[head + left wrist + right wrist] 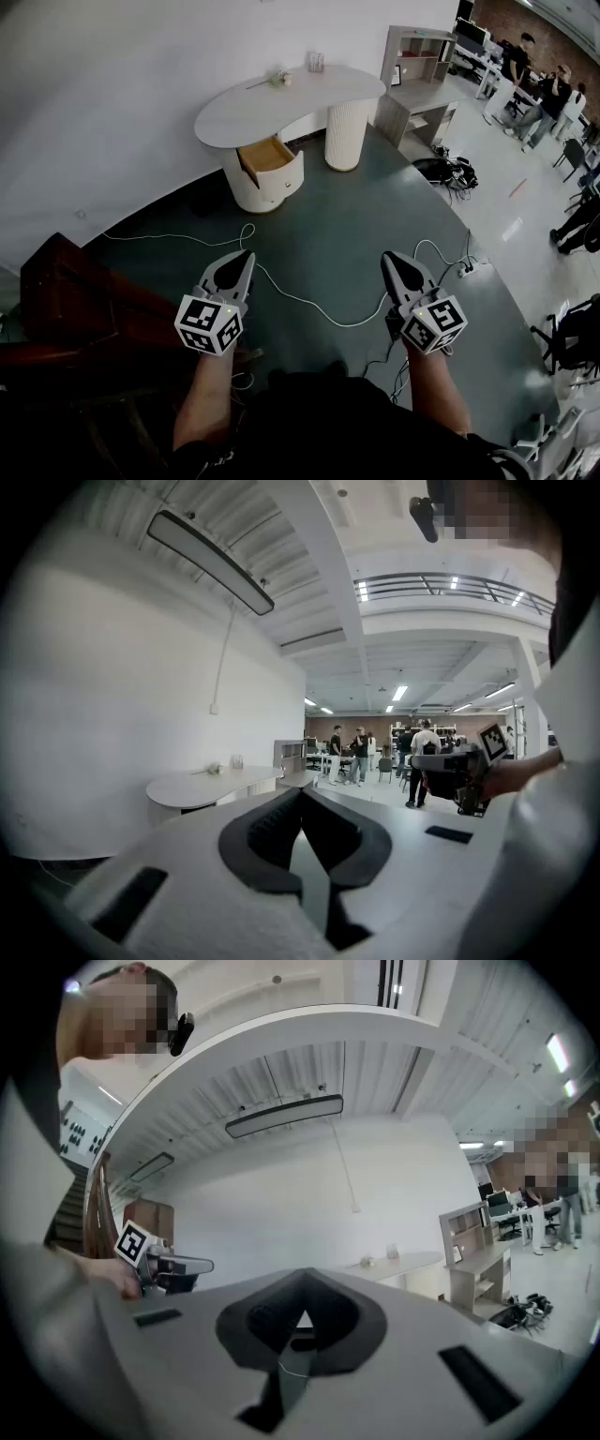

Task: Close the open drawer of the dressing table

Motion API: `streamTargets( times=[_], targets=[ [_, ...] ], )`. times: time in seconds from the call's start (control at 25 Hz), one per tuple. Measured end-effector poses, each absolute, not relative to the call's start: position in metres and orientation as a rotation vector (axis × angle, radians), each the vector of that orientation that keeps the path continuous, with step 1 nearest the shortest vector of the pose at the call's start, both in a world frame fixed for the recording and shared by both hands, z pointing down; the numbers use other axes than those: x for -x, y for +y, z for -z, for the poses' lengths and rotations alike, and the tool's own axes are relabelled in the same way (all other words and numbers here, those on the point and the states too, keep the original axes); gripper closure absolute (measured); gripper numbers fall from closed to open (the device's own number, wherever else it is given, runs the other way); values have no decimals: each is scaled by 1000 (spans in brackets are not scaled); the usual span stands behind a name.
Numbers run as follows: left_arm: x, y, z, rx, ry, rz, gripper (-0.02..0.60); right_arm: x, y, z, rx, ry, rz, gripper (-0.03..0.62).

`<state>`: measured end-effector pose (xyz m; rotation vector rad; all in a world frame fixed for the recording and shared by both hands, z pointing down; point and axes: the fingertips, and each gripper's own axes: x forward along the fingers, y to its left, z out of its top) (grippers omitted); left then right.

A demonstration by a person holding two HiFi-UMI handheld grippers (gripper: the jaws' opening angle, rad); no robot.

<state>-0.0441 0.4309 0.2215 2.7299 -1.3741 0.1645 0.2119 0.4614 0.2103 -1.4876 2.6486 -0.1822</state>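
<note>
grey left gripper (246, 254), right gripper (386, 256): fingers (267, 829) together

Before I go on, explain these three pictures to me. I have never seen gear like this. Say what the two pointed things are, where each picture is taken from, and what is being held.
There is no robot here. A person holds a tool in each hand: the left gripper and the right gripper, each with two fingers. The head view comes from a camera on the person's head, looking down. The other two pictures come from cameras riding on each gripper, looking along its fingers. Both pairs of fingers are closed together and hold nothing. Ahead, well apart from both grippers, stands a white dressing table with its drawer pulled open. A few small things sit on its top, too small to name. Cables lie on the dark floor.
</note>
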Motion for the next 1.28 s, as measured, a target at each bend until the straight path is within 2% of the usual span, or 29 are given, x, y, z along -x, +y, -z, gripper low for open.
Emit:
streamTargets(
  times=[0.96, 1.28],
  targets=[
    [-34, 456, -257, -2658, -1335, -206, 581, -281, 475, -249, 1537, 2712, 219, 589],
    [-40, 429, -263, -2629, -1323, -199, 581, -283, 453, -261, 1527, 2720, 299, 589]
  ],
)
